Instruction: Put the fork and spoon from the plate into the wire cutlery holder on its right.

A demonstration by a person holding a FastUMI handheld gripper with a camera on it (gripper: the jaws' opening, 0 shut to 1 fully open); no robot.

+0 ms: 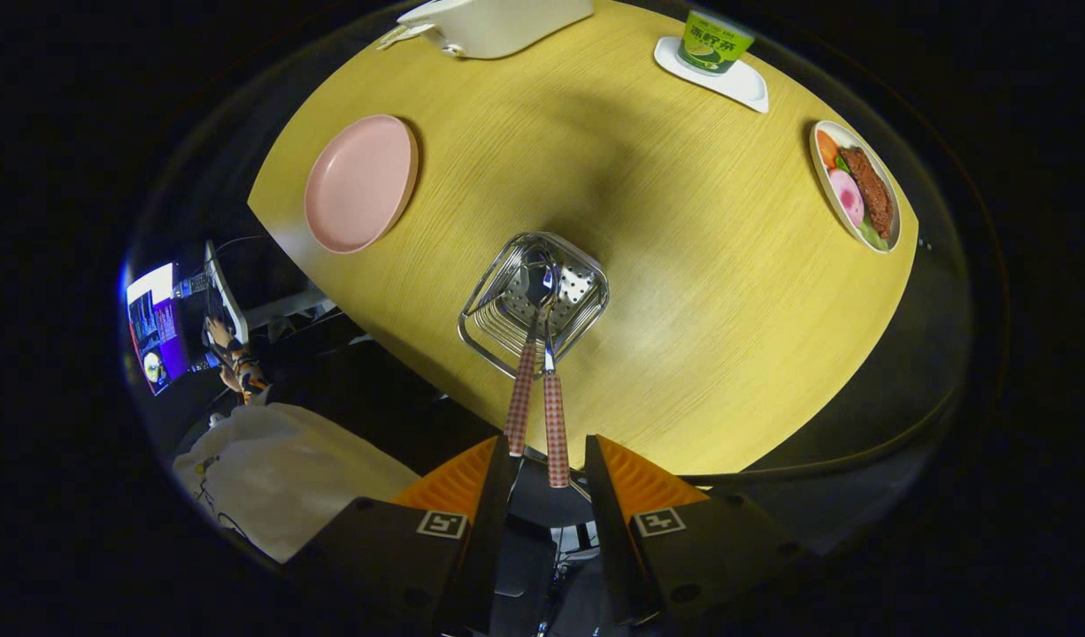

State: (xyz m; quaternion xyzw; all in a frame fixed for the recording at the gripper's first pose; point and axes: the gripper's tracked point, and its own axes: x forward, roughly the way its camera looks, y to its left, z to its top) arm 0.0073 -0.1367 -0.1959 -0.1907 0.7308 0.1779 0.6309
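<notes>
Fork [553, 416] and spoon [527, 372] standing in wire holder [534, 301]; pink plate [360, 183] bare on counter [684, 292]; gripper [547, 460] spread, pinching nothing.

Fork [552, 416], spoon [527, 372] in holder [587, 305] — plate [360, 184] left

Tool [547, 456] fingers spread; gap between them crossed by two checked handles [556, 429] standing in wire cutlery holder [587, 305]. Bare surface [684, 265] seen around holder. Pink plate [361, 184], food plate [857, 186], green cup [713, 40], white container [498, 22] kept well apart.
</notes>
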